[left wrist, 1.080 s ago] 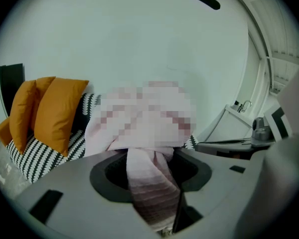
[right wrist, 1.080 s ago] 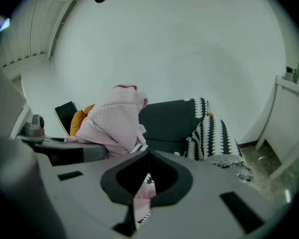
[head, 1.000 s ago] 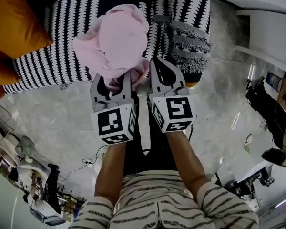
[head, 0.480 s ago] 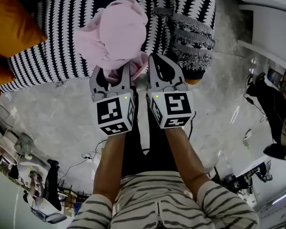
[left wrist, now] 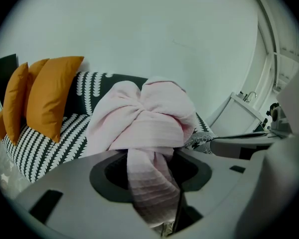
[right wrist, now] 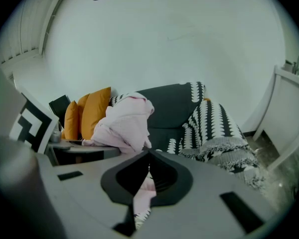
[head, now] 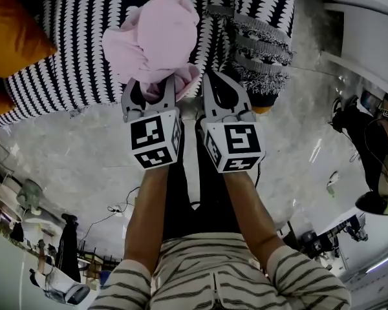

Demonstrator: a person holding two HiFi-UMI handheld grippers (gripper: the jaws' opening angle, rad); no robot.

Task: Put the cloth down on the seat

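Left tongs (head: pixel 151 90) (clamped) carried cloth (head: pixel 156 34) farther over seat (head: pixel 71 44).

I see open seat (head: pixel 71 57) ahead between the orange cushions (head: pixel 13 24) on my left and the fringed blanket (head: pixel 262 37) on my right.

Left tool (head: pixel 151 90) grips the bunched pink cloth (head: pixel 158 37) above the black-and-white seat (head: pixel 71 57); right tool (head: pixel 213 86) just beside, jaws together.
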